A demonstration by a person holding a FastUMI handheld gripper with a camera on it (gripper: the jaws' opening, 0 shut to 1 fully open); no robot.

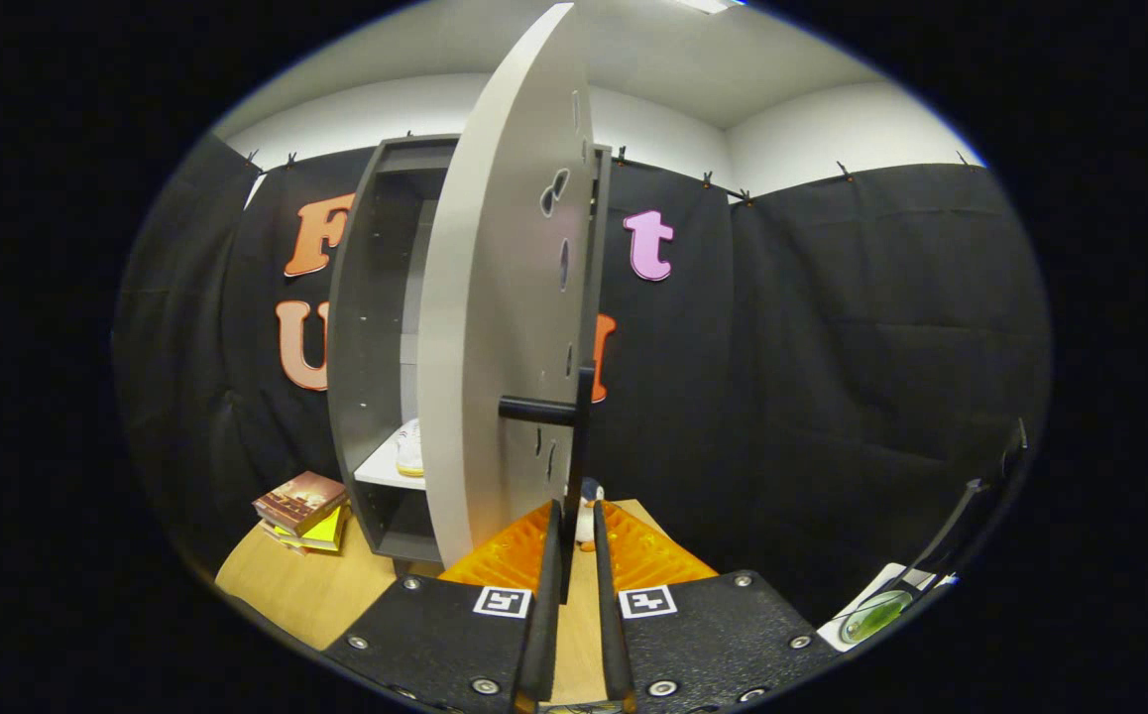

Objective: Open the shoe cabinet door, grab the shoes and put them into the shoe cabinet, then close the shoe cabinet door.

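Observation:
The grey shoe cabinet [368,327] stands on the wooden table against the booth wall. Its pale door [495,327] is swung partly out and I see it almost edge-on, straight ahead of me. A black door handle [579,446] runs down the door's free edge, and its lower end drops between my fingers. My gripper [575,516] is shut on that handle, with the bar lying close against the left finger [546,595]. A light shoe [409,448] rests on the white shelf [381,472] inside the cabinet, partly hidden by the door.
A stack of books [301,508] lies on the table [296,585] left of the cabinet. A small white and orange figure [589,521] stands just beyond my fingertips. At the right, a green object [871,615] sits on a white surface beside a black stand.

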